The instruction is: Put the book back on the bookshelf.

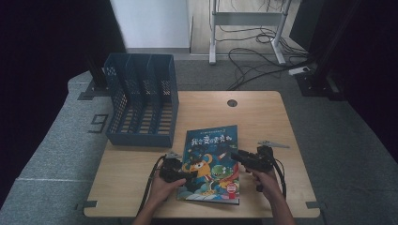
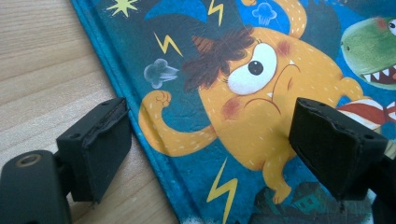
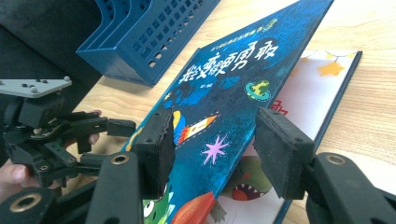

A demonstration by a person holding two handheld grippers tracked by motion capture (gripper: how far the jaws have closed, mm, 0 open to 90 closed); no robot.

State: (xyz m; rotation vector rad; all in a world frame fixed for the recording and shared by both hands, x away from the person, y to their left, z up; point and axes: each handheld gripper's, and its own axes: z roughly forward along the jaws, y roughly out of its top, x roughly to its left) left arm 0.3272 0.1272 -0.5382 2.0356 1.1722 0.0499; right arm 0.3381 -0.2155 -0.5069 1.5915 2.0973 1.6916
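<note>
both matte black two-jaw grippers [image 1: 190,176] [image 1: 233,155] have brass-ringed pivot holes, grey triangular screw-studded top plates, trailing black cables; bare forearms, no sleeves.

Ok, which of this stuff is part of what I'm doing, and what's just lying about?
In the job: picture book, right edge lifted; left claw, open astride its left edge; right claw, open at the lifted edge; blue file rack, probably its destination.
Lying about: floor cables; white desk frame.

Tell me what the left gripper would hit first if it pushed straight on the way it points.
Most likely the picture book: the left gripper stands open astride the book's left edge, one jaw over the wooden table, the other over the cover. Depth is hard to judge.
</note>
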